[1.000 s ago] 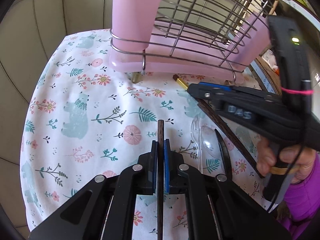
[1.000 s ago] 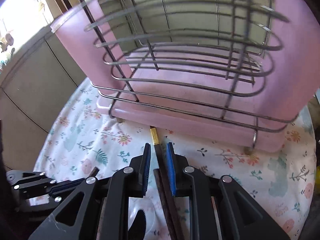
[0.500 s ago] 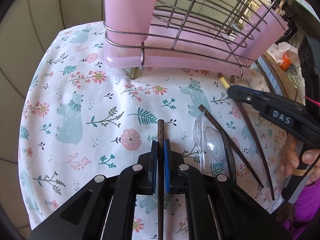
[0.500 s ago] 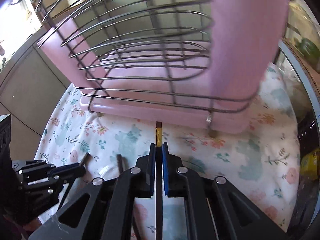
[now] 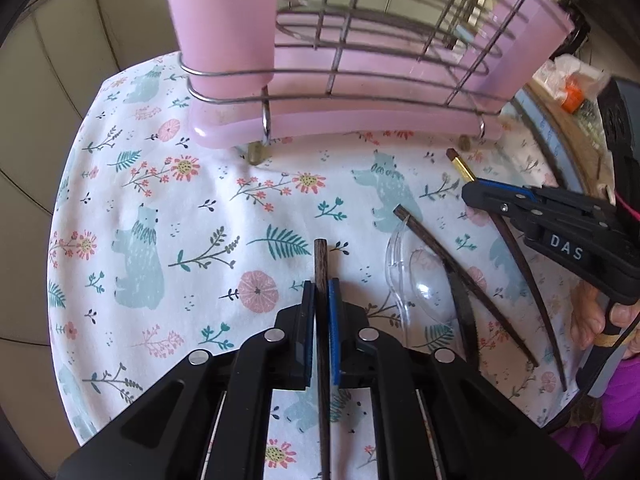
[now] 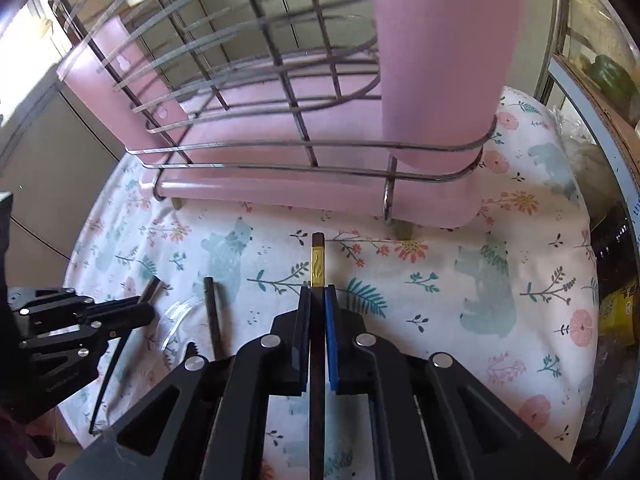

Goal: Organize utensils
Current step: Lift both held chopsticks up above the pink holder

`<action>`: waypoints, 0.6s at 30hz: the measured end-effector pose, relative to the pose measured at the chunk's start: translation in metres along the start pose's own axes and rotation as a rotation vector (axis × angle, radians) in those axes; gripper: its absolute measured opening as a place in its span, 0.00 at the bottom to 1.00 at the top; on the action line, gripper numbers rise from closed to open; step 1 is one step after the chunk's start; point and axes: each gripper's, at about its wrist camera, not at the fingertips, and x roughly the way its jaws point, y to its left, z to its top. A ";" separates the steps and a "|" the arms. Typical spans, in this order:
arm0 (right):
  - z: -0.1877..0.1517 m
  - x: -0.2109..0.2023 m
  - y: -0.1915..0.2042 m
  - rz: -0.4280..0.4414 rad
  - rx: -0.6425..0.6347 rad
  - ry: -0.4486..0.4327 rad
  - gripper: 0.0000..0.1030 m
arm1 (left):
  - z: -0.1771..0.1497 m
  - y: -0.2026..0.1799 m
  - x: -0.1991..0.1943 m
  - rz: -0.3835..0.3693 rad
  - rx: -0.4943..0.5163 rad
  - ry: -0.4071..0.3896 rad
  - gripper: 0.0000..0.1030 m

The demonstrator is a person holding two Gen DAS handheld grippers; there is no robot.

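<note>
My left gripper (image 5: 321, 286) is shut on a dark wooden chopstick (image 5: 320, 260) whose end pokes out ahead of the fingers. My right gripper (image 6: 318, 292) is shut on a dark chopstick with a gold band (image 6: 317, 258); it also shows in the left wrist view (image 5: 472, 194). Both are held above the floral cloth (image 5: 160, 220), in front of the pink wire utensil rack (image 5: 360, 72), also in the right wrist view (image 6: 280, 120). A loose chopstick (image 5: 460, 276), a clear plastic spoon (image 5: 416, 276) and a black utensil (image 5: 464, 308) lie on the cloth between the grippers.
The rack has tall pink cups at its corners (image 5: 224, 20) (image 6: 444, 60). Tiled wall rises on the left (image 5: 32, 120). Clutter and a shelf edge stand at the right (image 6: 608, 120). The cloth's right half (image 6: 500, 300) is bare.
Both grippers stay shut on their chopsticks. The right gripper has swung rightward along the rack front, towards its right corner cup. The left gripper has edged closer to the rack.
</note>
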 end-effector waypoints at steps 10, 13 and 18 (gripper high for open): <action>0.008 -0.128 -0.016 0.064 0.029 -0.383 0.05 | -0.007 0.012 -0.103 -0.070 -0.068 -0.394 0.05; 0.019 -0.164 -0.013 0.076 0.032 -0.502 0.05 | 0.000 0.010 -0.140 -0.074 -0.076 -0.539 0.05; 0.041 -0.225 -0.012 0.072 0.016 -0.703 0.05 | 0.021 0.000 -0.201 -0.058 -0.063 -0.774 0.05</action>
